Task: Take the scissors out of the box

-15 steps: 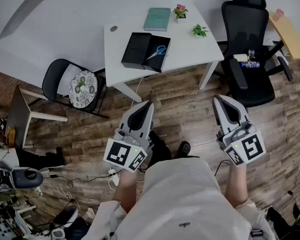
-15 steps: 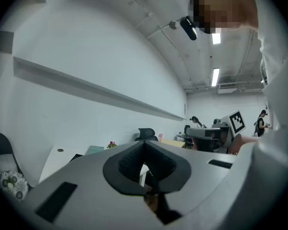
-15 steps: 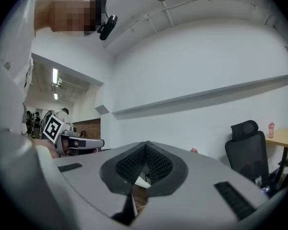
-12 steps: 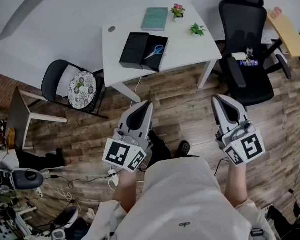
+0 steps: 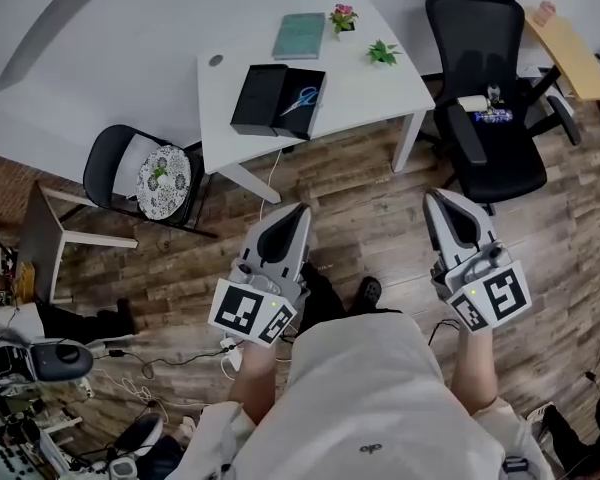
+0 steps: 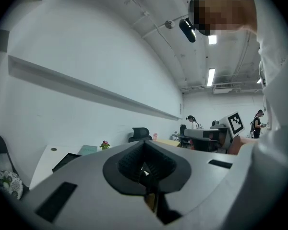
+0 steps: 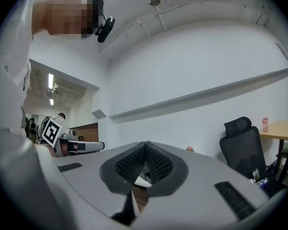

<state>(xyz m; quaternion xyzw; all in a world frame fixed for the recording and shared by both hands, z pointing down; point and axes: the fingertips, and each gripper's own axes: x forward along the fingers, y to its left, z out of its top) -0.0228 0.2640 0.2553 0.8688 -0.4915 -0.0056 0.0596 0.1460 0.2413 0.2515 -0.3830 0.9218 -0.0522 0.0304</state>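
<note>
Blue-handled scissors [image 5: 301, 99] lie in the open half of a black box [image 5: 277, 100] on a white table [image 5: 370, 90] far ahead in the head view. My left gripper [image 5: 298, 211] and right gripper [image 5: 436, 198] are held level over the wooden floor, well short of the table. Both are shut with nothing between the jaws. In the left gripper view the left gripper [image 6: 145, 147] shows closed ribbed pads, with the box [image 6: 67, 160] a dark shape at the left. The right gripper [image 7: 145, 149] shows the same closed pads in its own view.
On the table stand a teal book [image 5: 299, 35], a pink flower pot [image 5: 342, 18] and a green plant [image 5: 382, 54]. A black office chair [image 5: 485, 98] stands right of the table, a black folding chair with a patterned cushion [image 5: 166, 179] to its left. Cables lie on the floor [image 5: 170, 360].
The table and chairs have slid slightly up and left in the head view. Both grippers keep their place and stay shut.
</note>
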